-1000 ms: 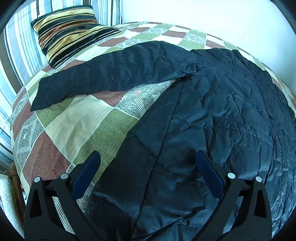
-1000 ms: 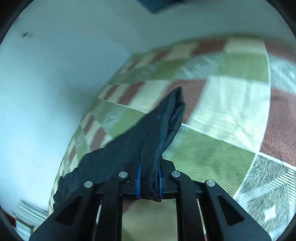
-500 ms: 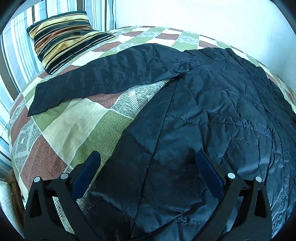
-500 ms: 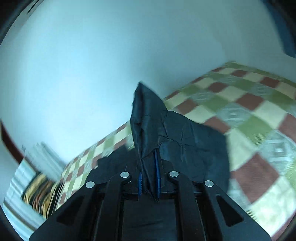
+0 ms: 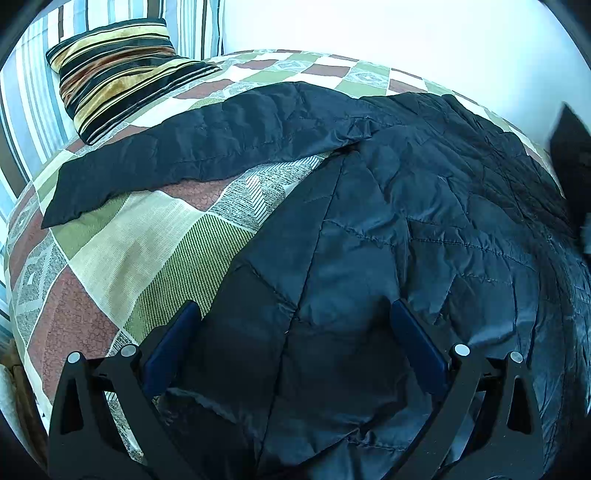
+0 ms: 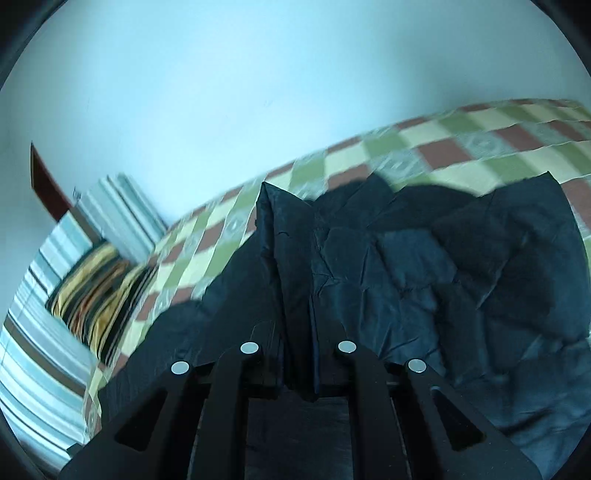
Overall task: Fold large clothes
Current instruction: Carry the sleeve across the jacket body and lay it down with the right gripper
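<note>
A large black quilted jacket (image 5: 388, 251) lies spread on a bed with a checked cover (image 5: 122, 258). One sleeve (image 5: 207, 147) stretches left toward the pillow. My left gripper (image 5: 291, 332) is open, hovering low over the jacket's lower part, blue pads wide apart. My right gripper (image 6: 299, 354) is shut on the other sleeve (image 6: 284, 258), holding it lifted above the jacket body (image 6: 461, 266). That raised sleeve end shows at the right edge of the left wrist view (image 5: 569, 155).
A striped yellow, brown and black pillow (image 5: 118, 70) sits at the head of the bed, also in the right wrist view (image 6: 96, 288). A striped curtain (image 5: 22, 96) hangs behind it. A white wall (image 5: 406, 33) runs along the bed's far side.
My right gripper has swung the held sleeve up from the far bedcover and back over the jacket body. The left gripper has stayed open and drifted slightly.
</note>
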